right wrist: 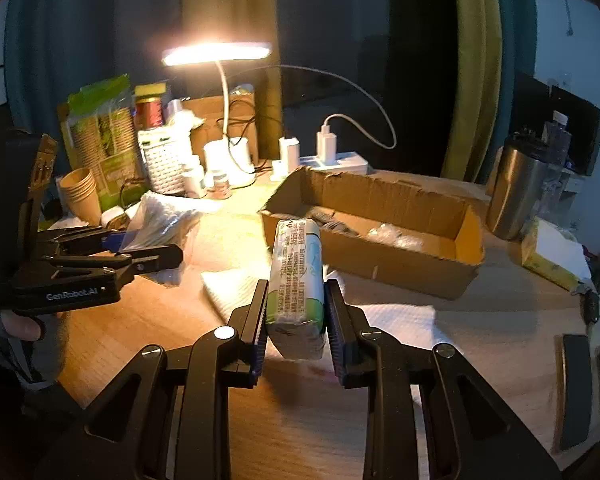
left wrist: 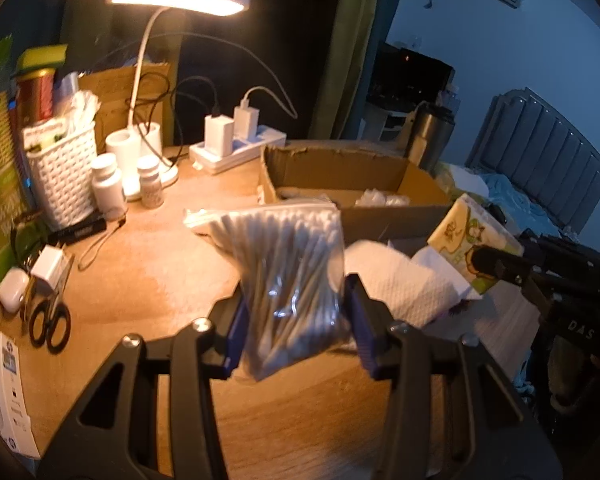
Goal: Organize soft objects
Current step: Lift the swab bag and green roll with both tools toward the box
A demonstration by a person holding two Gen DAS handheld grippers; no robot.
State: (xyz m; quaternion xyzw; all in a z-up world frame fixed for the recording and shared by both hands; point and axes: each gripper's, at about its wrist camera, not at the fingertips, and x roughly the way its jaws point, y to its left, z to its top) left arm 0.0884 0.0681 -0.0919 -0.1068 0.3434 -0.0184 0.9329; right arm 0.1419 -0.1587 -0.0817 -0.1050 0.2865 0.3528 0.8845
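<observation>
My left gripper (left wrist: 296, 320) is shut on a clear plastic bag of cotton swabs (left wrist: 288, 264) and holds it above the wooden desk. It also shows in the right wrist view (right wrist: 148, 248), with the bag (right wrist: 160, 220) in it. My right gripper (right wrist: 296, 320) is shut on a tissue pack (right wrist: 298, 276) with green print, held above the desk in front of an open cardboard box (right wrist: 380, 256). The same pack (left wrist: 468, 240) and box (left wrist: 380, 216) show in the left wrist view. White paper towels (right wrist: 236, 288) lie under the grippers.
A lit desk lamp (right wrist: 216, 54), a power strip with chargers (right wrist: 328, 160), a white basket (left wrist: 60, 176), pill bottles (left wrist: 108, 188) and scissors (left wrist: 50, 324) crowd the left and back. A steel tumbler (right wrist: 516, 192) and another tissue pack (right wrist: 552, 260) stand at the right.
</observation>
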